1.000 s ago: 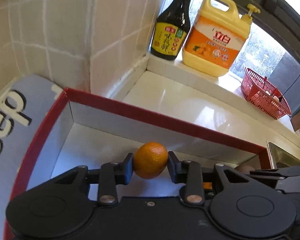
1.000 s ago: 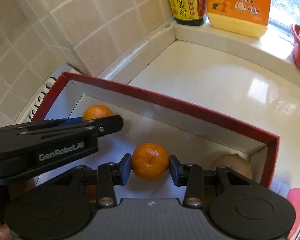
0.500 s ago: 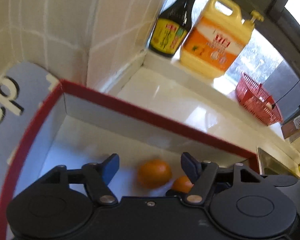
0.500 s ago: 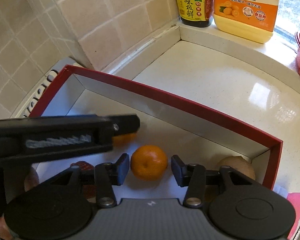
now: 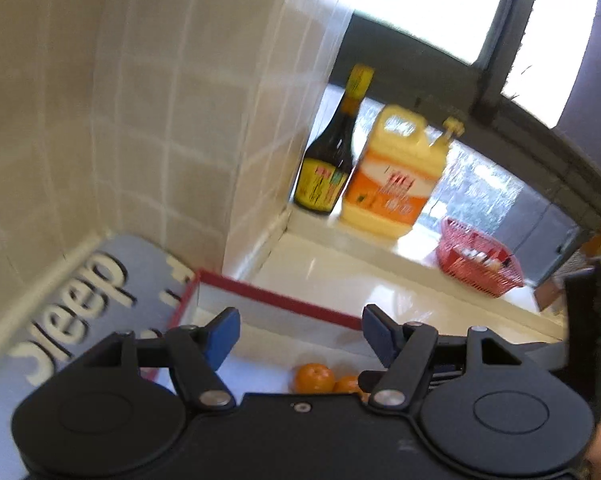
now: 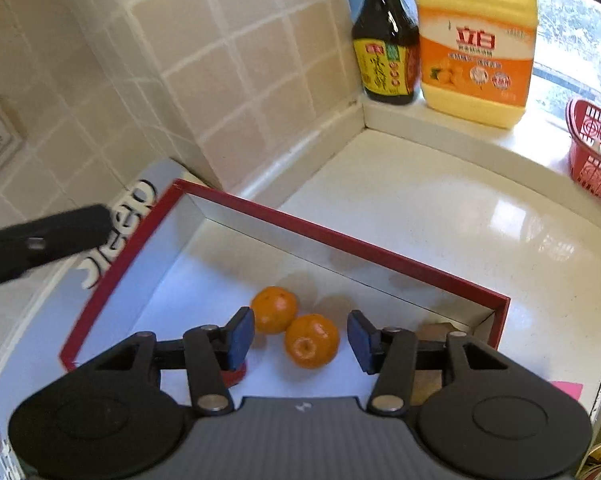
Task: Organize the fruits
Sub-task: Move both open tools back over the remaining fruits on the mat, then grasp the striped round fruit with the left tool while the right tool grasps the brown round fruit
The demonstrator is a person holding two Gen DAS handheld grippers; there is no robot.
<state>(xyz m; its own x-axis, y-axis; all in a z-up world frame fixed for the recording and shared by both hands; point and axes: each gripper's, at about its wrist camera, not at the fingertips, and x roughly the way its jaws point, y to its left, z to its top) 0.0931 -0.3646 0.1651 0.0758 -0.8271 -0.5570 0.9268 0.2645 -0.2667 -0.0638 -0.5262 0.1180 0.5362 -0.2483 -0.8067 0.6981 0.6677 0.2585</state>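
Two oranges lie side by side in the red-rimmed box (image 6: 340, 240): one nearer me (image 6: 311, 341) and one behind it to the left (image 6: 274, 309). They also show in the left wrist view (image 5: 313, 377), low between the fingers. My right gripper (image 6: 300, 338) is open and empty, raised above the nearer orange. My left gripper (image 5: 300, 334) is open and empty, lifted above the box rim (image 5: 284, 300); it shows as a dark blurred shape in the right wrist view (image 6: 44, 236). A brown fruit (image 6: 434, 330) sits in the box's right corner, partly hidden.
A dark sauce bottle (image 6: 384, 40) and a yellow detergent jug (image 6: 476, 48) stand on the window ledge. A red basket (image 6: 594, 148) sits at the right. The tiled wall (image 6: 220, 60) rises to the left. The box lid with lettering (image 5: 80, 304) lies beside the box.
Both grippers opened and let go of their oranges, which now lie together in the box. Both grippers have risen and pulled back; the left one moved farther.
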